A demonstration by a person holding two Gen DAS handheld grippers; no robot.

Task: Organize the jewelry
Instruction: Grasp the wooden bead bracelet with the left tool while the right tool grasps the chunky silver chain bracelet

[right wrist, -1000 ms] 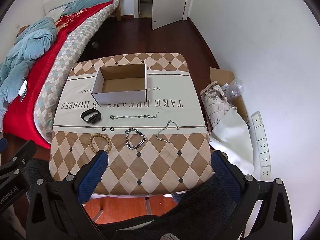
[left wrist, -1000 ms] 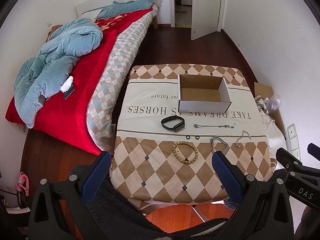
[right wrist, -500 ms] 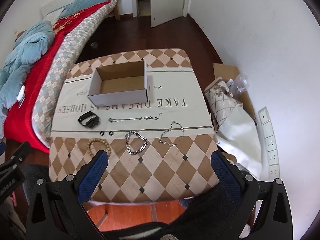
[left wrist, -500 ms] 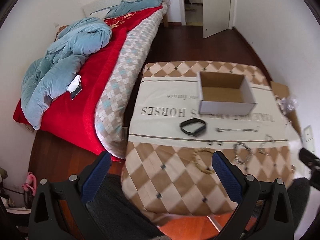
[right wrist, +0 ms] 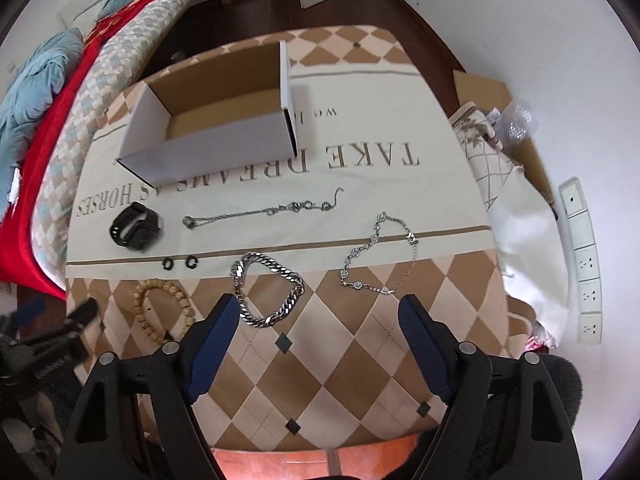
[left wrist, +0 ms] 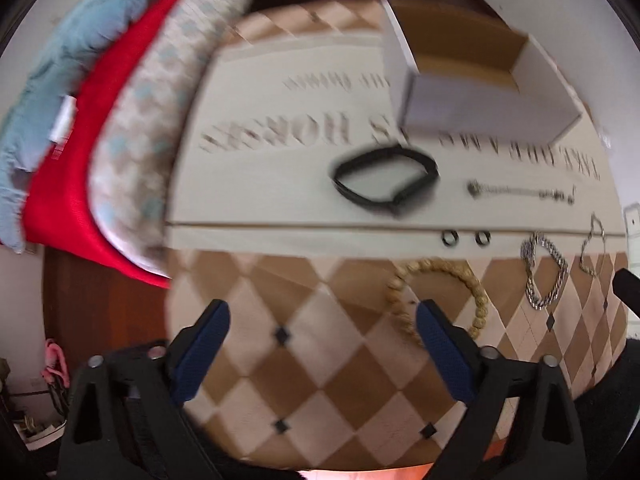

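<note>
An open white cardboard box (right wrist: 216, 136) (left wrist: 480, 100) stands on the patterned tablecloth (right wrist: 360, 344). In front of it lie a black band (right wrist: 134, 226) (left wrist: 386, 178), a thin silver chain (right wrist: 264, 211) (left wrist: 520, 191), two small black rings (right wrist: 179, 263) (left wrist: 466, 238), a wooden bead bracelet (right wrist: 160, 304) (left wrist: 436, 296), a chunky silver chain bracelet (right wrist: 266, 288) (left wrist: 546, 272) and a fine silver bracelet (right wrist: 380, 256) (left wrist: 592, 246). My left gripper (left wrist: 322, 344) is open and empty over the table's front, just left of the bead bracelet. My right gripper (right wrist: 318, 334) is open and empty just in front of the chunky bracelet.
A bed with a red cover and blue duvet (right wrist: 36, 80) runs along the left of the table. Bags and cardboard (right wrist: 504, 148) sit on the floor at the right by the white wall. The left gripper's body shows at the left edge of the right wrist view (right wrist: 44, 344).
Both grippers have come down and forward, close over the table's front edge. The left view is blurred from motion. The jewelry and box have not moved.
</note>
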